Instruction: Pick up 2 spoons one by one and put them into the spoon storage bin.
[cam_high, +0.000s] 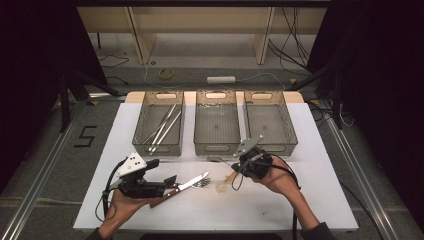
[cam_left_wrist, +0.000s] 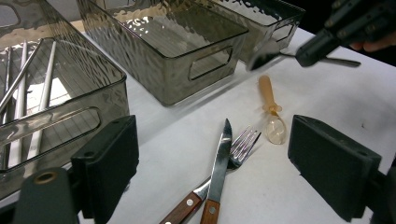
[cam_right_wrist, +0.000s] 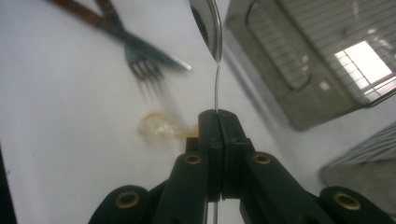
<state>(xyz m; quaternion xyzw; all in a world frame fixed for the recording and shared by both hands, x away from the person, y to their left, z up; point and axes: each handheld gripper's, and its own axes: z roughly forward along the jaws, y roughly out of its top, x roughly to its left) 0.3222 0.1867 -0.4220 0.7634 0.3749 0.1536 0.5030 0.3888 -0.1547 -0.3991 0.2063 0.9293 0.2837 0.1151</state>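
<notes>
The right tongs (cam_right_wrist: 218, 116) are fully closed on the thin handle of a metal spoon (cam_right_wrist: 208, 23). In the right gripper view the spoon handle shows edge-on as a fine bright line, and the top of the bowl is cut off by the frame edge. In the high view the handle is hidden under the right tongs (cam_high: 245, 162) and only the bowl (cam_high: 214, 158) projects, small and hard to resolve.

The spoon's long axis runs straight out from the tong tips, bowl leading. Taking the middle bin (cam_high: 216, 125) as landmark, the spoon hangs clear of the surface (cam_high: 280, 200) just in front of that bin's near wall, bowl pointing to the left in the high view. In the left gripper view the spoon (cam_left_wrist: 264, 58) appears dark and blurred beside the bin's handle slot.

The spoon is polished steel with a narrow stem and an oval bowl.

The left tongs (cam_left_wrist: 215, 163) stand wide open with nothing between the pads, low over the surface, well in front of the middle bin. Ahead of them lie a wood-handled knife (cam_left_wrist: 219, 158) crossed over a fork (cam_left_wrist: 243, 144), with a small translucent amber spoon (cam_left_wrist: 273, 116) just beside them. The knife and fork handles are cut off at the bottom edge of the left gripper view.
</notes>
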